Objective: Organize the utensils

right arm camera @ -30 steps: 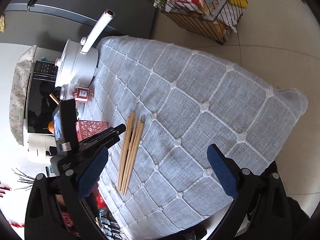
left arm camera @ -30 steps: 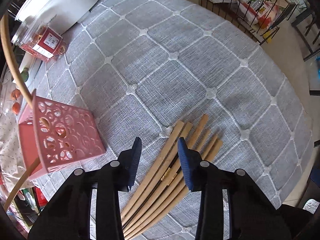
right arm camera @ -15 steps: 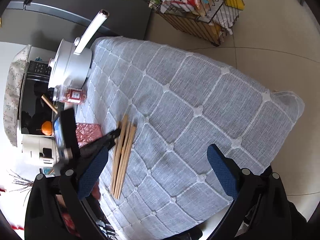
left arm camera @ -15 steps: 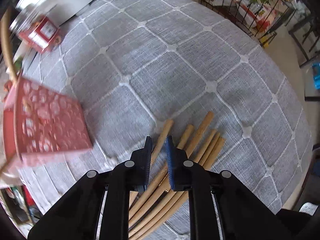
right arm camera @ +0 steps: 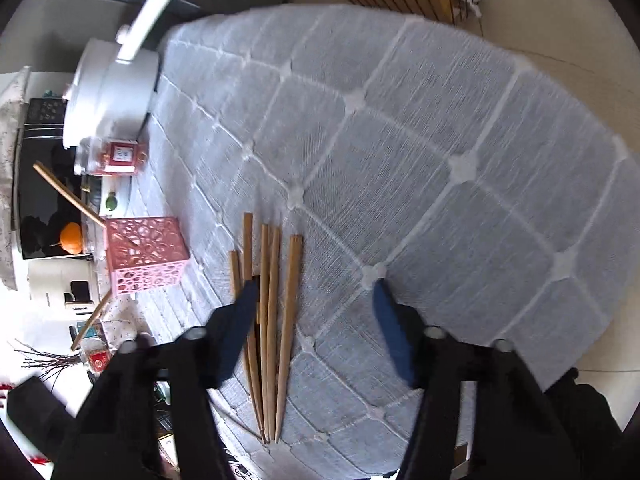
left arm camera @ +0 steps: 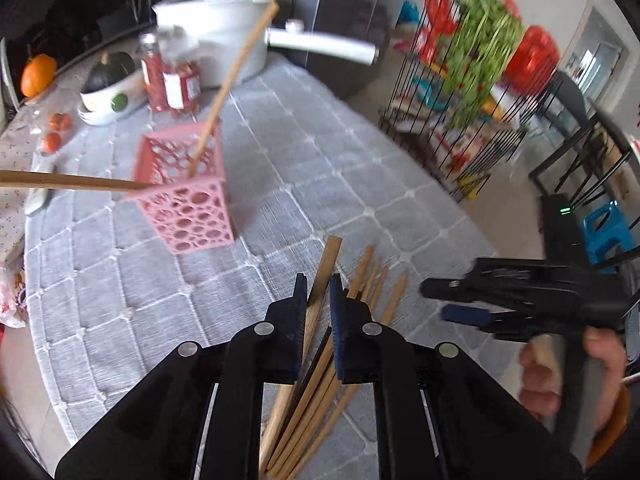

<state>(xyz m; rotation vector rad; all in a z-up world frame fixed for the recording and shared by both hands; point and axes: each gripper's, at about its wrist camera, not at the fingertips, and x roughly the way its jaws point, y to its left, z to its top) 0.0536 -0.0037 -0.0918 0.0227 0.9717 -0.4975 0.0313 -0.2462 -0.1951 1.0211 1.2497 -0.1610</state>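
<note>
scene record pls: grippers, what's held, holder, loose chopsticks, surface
left gripper: shut on one chopstick, lifted off the pile
right gripper: jaws have just been closing, nothing between the pads, above the loose chopsticks
pink holder: upright, two chopsticks already in it, leaning out
surface: grey quilted cloth
background: white pot, red-labelled jar

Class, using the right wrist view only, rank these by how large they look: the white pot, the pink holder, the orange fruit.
1. white pot, clearly largest.
2. pink holder.
3. orange fruit, smallest.
The fisheye lens distorts edges, so this ranks appearance only.
</note>
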